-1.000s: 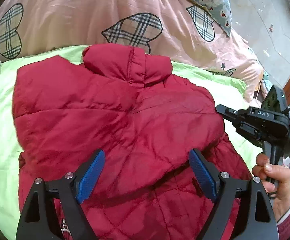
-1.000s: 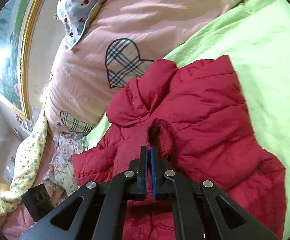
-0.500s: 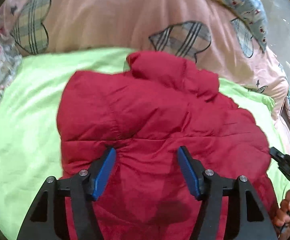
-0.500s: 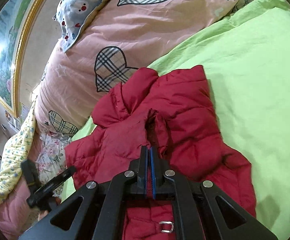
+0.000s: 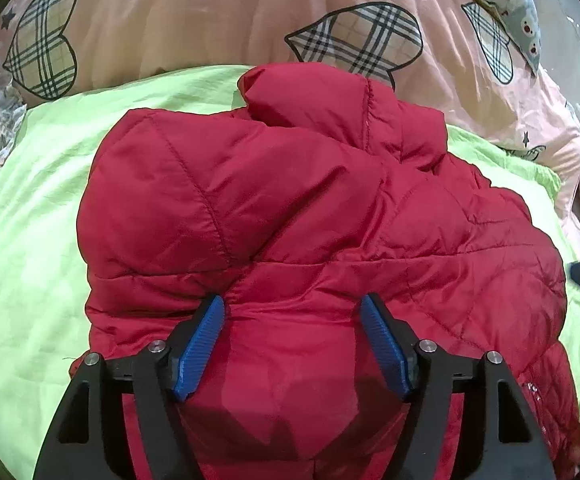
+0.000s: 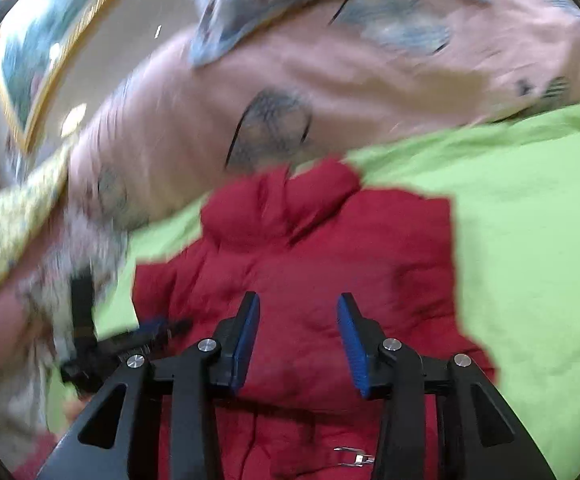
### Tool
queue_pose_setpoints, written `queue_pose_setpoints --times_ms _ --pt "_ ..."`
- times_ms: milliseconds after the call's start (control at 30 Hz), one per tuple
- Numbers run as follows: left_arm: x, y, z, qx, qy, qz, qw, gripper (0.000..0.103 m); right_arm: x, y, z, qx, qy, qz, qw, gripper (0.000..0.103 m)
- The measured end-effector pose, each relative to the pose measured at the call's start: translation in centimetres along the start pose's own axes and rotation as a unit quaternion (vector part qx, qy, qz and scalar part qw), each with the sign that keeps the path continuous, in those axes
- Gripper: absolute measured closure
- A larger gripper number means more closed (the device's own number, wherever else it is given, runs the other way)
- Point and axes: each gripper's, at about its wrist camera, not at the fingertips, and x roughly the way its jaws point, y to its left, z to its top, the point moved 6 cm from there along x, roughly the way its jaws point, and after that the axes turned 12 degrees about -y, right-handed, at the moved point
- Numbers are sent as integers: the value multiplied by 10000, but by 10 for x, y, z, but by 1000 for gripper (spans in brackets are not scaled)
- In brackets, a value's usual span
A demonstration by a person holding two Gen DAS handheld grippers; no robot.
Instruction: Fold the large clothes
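One red quilted jacket (image 5: 314,216) lies on a lime-green sheet (image 5: 29,240) on the bed, its collar at the far end next to a pink quilt (image 5: 209,12) printed with plaid hearts; three of those hearts show in the left wrist view. A blue patterned pillow (image 5: 518,4) rests on the quilt at the far right. Two grippers are in use. The left gripper (image 5: 292,316) hangs over the near middle of the jacket, its jaws apart and opening, with padded red fabric bulging between the two blue pads (image 5: 199,344), though whether they press on it cannot be told. The right gripper (image 6: 298,320), seen in a motion-blurred view, points at the jacket from the near side; its jaws are apart and opening with nothing clamped, the cloth lying beyond them. In that blurred view the left gripper appears at the left edge of the jacket, and one gold-framed picture (image 6: 29,68) hangs on the far wall.
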Motion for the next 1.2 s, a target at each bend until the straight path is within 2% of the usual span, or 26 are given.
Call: queue_pose_setpoints --times_ms 67,167,267,400,500,800,1000,1100,1167,1200 --pt "-13 1 1 32 -101 -40 9999 34 23 -8 -16 -108 327 -305 9989 65" --pt "-35 10 10 -22 -428 -94 9990 34 40 -39 -34 7 566 -775 9954 66" --pt "-37 27 17 -183 -469 60 9987 34 44 -57 -44 373 608 -628 9955 69" --pt "-5 52 5 -370 94 527 9979 30 47 -56 -43 209 653 -696 9952 69" --pt "9 60 -6 -615 198 415 9970 29 52 -55 -42 168 688 -705 9950 69" --pt "12 58 -5 -554 240 616 9963 28 55 -53 -40 199 653 -696 9952 69" --pt "8 54 -11 -457 267 804 9954 25 20 -52 -28 475 533 -580 9958 65" --pt "3 51 -11 -483 318 888 9944 24 1 -50 -26 576 588 -469 9955 58" --pt "-5 49 -11 -492 356 873 9943 25 -17 -47 -25 655 583 -311 9957 47" --pt "-10 48 -11 -482 344 856 9946 25 -24 -47 -25 680 545 -263 9958 45"
